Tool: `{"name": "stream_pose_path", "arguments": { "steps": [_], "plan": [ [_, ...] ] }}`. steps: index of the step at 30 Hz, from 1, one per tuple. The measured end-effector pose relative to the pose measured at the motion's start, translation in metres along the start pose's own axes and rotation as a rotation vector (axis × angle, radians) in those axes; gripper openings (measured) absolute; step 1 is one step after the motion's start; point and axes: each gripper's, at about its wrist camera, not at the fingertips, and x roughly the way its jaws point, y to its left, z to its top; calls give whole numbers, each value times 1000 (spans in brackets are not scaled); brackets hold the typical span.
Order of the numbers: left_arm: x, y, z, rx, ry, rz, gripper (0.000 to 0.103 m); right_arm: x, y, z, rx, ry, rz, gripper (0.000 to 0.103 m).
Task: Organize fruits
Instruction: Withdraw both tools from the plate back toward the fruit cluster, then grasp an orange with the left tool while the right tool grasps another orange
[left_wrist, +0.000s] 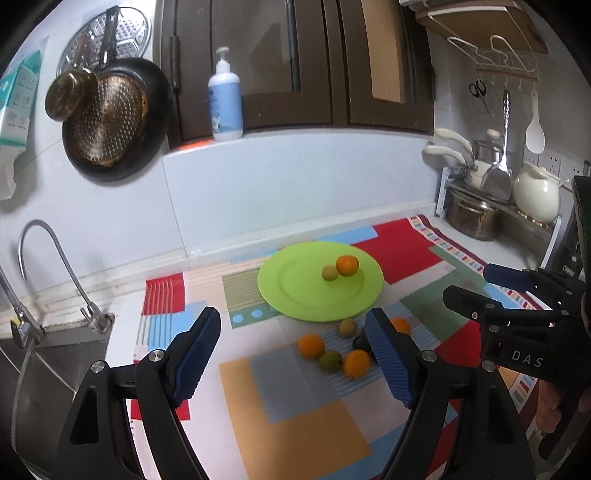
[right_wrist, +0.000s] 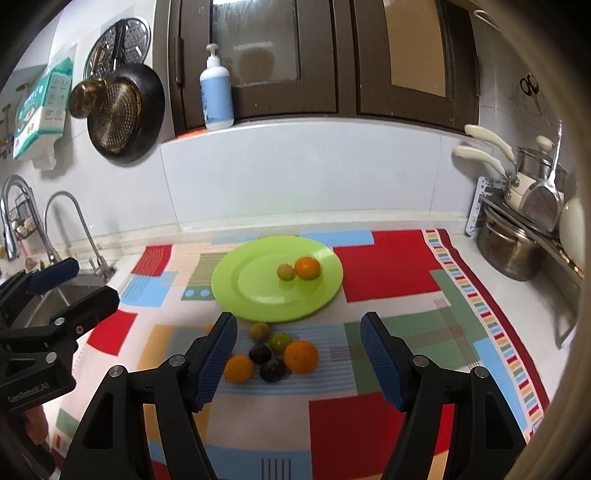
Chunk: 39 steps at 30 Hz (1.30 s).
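I hold both grippers above the mat, fingers spread wide, gripping nothing. The loose fruit cluster (right_wrist: 271, 354) lies ahead between my right gripper (right_wrist: 299, 354) fingers; my left gripper (left_wrist: 295, 354) frames it too. Green plate (right_wrist: 255, 299) beyond carries an orange (right_wrist: 307, 268) touching a small green fruit (right_wrist: 285, 272).

"DAS" is printed on the right gripper (left_wrist: 491, 284); other print is illegible.
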Motion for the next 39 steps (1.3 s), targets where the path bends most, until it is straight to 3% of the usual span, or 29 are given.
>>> {"name": "stream_pose_path", "arguments": {
  "steps": [14, 19, 29, 39],
  "plan": [
    [38, -6, -22, 23, 73, -6, 80, 34, -10, -20, -58, 96, -9, 70],
    [54, -9, -27, 34, 109, -26, 73, 51, -11, -25, -68, 131, 20, 69],
    [86, -15, -39, 45, 211, -101, 44, 85, -11, -33, -80, 218, 74, 61],
    [100, -42, -49, 143, 257, -199, 31, 103, -16, -39, -105, 280, 121, 51]
  ]
}}
